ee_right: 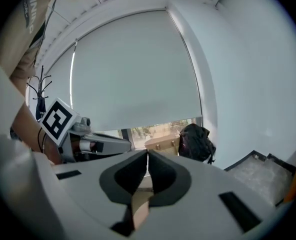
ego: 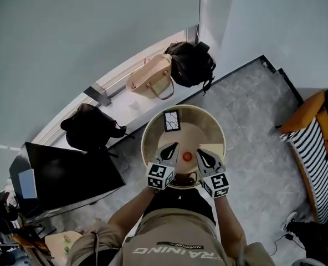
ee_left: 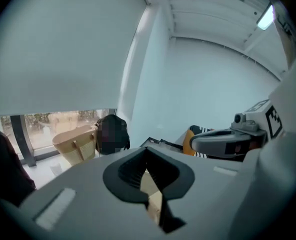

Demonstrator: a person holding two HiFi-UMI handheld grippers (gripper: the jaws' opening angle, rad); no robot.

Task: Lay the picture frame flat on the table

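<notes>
A small black picture frame (ego: 172,121) with a pale print is at the far side of the round beige table (ego: 211,126); from above I cannot tell whether it leans or lies flat. A small orange-red thing (ego: 186,156) rests on the table between my grippers. At the near edge, my left gripper (ego: 173,147) is shut with nothing in it, well short of the frame. Beside it, my right gripper (ego: 200,152) also has its jaws together and holds nothing. Neither gripper view shows the frame; the left gripper (ee_left: 148,156) and the right gripper (ee_right: 147,156) point out at the window and wall.
A beige handbag (ego: 150,76) and a black backpack (ego: 190,62) sit on the window ledge beyond the table. Another black bag (ego: 89,126) lies to the left, above a dark desk (ego: 70,173). An orange seat with a striped cushion (ego: 313,148) stands at the right.
</notes>
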